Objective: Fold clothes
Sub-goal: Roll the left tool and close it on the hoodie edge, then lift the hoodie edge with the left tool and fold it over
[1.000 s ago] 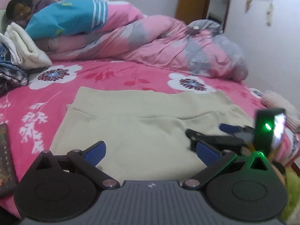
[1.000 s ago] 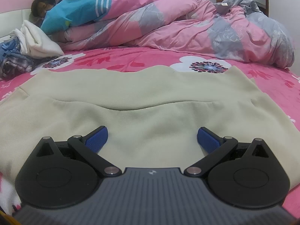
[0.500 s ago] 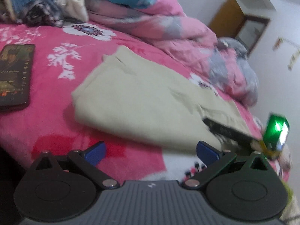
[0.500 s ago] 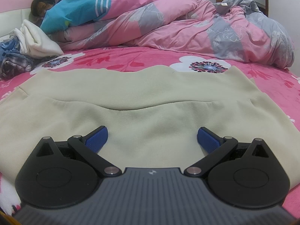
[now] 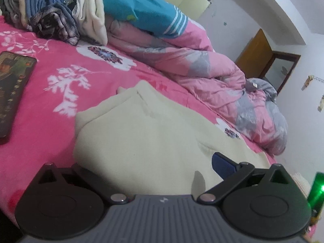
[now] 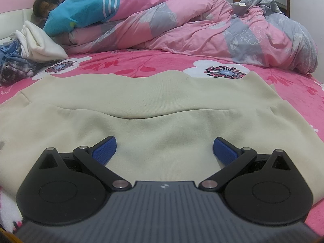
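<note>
Low in the right wrist view, right gripper [image 6: 164, 147] spread wide and empty, blue pads resting on or just over the cream garment [image 6: 162, 105], apparently pinning its near hem. Garment laid flat across mid-frame on the pink floral bedsheet [image 6: 141, 62], one fold line already across it, so a further fold looks likely next. In the left wrist view, left gripper [image 5: 154, 172] at the garment's left edge [image 5: 141, 133]: right pad visible, left finger tucked under the cloth, jaws apart, seemingly set to clamp. Phone [image 5: 12, 89] at left edge. Beyond, clothes pile [image 5: 54, 12] upper left; rumpled pink quilt [image 6: 182, 30] with a person lying under it
</note>
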A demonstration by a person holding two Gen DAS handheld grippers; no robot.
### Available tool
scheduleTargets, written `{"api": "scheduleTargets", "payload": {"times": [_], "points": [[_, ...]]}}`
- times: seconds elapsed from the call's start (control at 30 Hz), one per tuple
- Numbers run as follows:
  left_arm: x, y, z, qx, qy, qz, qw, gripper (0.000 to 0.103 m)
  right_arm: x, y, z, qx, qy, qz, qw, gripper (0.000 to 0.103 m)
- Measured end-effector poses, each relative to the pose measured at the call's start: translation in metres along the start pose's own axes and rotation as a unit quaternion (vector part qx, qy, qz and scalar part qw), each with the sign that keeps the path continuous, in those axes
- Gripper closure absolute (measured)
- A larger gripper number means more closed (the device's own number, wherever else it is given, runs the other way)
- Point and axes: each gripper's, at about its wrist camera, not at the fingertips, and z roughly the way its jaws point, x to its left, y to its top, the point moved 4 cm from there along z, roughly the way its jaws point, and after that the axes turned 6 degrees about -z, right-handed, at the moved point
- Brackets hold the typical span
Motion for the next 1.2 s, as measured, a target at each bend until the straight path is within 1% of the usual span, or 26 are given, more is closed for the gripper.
{"api": "scheduleTargets", "payload": {"times": [0.13,0.2,0.23,0.3,0.33,0.4,0.47,0.5,0.63,0.8,0.87,1.0,1.1,1.2], "points": [[-0.005,0.002,0.011,-0.018,0.003,0.001,0.9998,0.002,0.001,-0.001,0.000,-0.001,-0.001,0.000,1.000,0.001],[-0.006,0.004,0.014,-0.028,0.009,-0.002,0.9996,0.008,0.001,-0.001,0.000,-0.002,-0.001,0.000,1.000,0.001],[-0.006,0.006,0.016,-0.033,0.011,-0.003,0.9994,0.017,0.001,-0.001,0.000,-0.002,-0.001,-0.001,1.000,0.001],[-0.006,0.011,0.020,-0.034,0.023,-0.002,0.9992,0.041,0.001,-0.001,0.000,-0.004,-0.002,-0.001,1.000,0.001],[-0.005,0.014,0.022,-0.033,0.029,0.000,0.9990,0.047,0.001,-0.001,0.000,-0.005,-0.003,-0.001,1.000,0.001],[-0.005,0.018,0.024,-0.032,0.034,0.009,0.9989,0.064,0.001,-0.001,0.000,-0.006,-0.003,-0.001,1.000,0.001],[-0.008,0.022,0.025,-0.034,0.039,0.022,0.9984,0.073,0.002,-0.002,0.000,-0.008,-0.004,-0.001,1.000,0.001],[-0.012,0.024,0.024,-0.037,0.041,0.031,0.9980,0.079,0.002,-0.002,0.000,-0.009,-0.005,-0.001,1.000,0.001],[-0.034,0.034,0.015,-0.065,0.018,0.068,0.9954,0.081,0.001,-0.003,-0.001,-0.013,-0.006,0.000,1.000,0.001],[-0.084,0.044,0.005,-0.095,-0.039,0.125,0.9868,0.082,0.002,-0.004,-0.002,-0.017,-0.006,0.000,1.000,0.001],[-0.107,0.044,0.002,-0.102,-0.063,0.155,0.9805,0.082,0.001,-0.004,-0.003,-0.019,-0.006,0.000,1.000,0.001],[-0.153,0.032,-0.001,-0.110,-0.107,0.215,0.9645,0.083,0.002,-0.005,-0.003,-0.024,-0.007,-0.001,1.000,0.001],[-0.181,0.022,0.002,-0.103,-0.130,0.240,0.9566,0.083,0.001,-0.006,-0.004,-0.028,-0.006,0.000,1.000,0.001],[-0.204,0.011,0.006,-0.097,-0.143,0.264,0.9488,0.083,0.000,-0.006,-0.005,-0.030,-0.004,0.001,1.000,0.001]]}}
